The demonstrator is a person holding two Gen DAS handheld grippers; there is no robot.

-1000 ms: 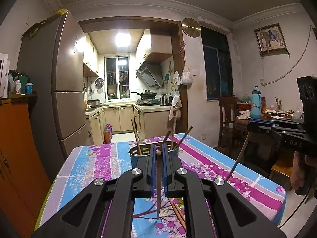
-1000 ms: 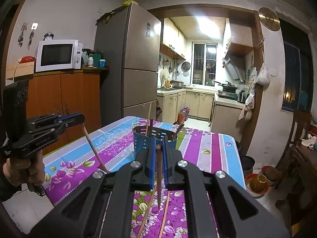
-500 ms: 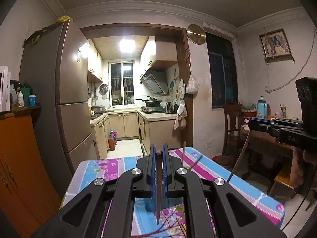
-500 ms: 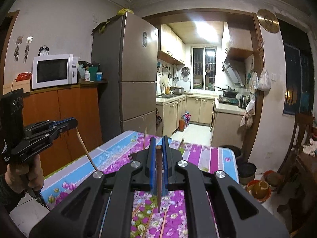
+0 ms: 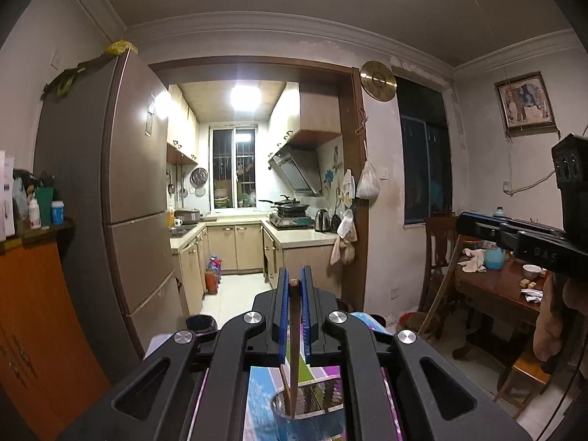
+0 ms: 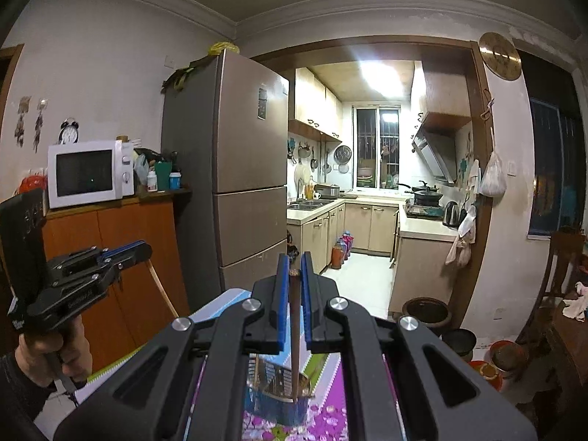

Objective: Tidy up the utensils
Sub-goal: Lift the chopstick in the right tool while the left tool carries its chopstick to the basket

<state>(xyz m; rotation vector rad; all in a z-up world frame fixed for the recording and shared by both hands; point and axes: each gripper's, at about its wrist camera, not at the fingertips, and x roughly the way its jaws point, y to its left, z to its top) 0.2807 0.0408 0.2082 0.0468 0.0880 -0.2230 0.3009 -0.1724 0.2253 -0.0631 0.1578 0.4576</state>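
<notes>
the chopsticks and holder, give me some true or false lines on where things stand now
1. The left claw is shut on a chopstick. True.
2. The right claw is empty. False: it grips a chopstick hanging downward.
3. The blue utensil holder sits on the floral tablecloth. True.
4. The holder lies tipped on its side. False: it stands upright, mouth up.
5. A white microwave sits on the orange cabinet. True.

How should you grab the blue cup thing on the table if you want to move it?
Probably by the rim. The blue utensil holder stands upright with its mouth open upward, so coming from above and pinching one wall at a bare stretch of rim, away from the chopsticks inside, looks best. Both grippers are already shut on a chopstick, so one must be freed first.
</notes>
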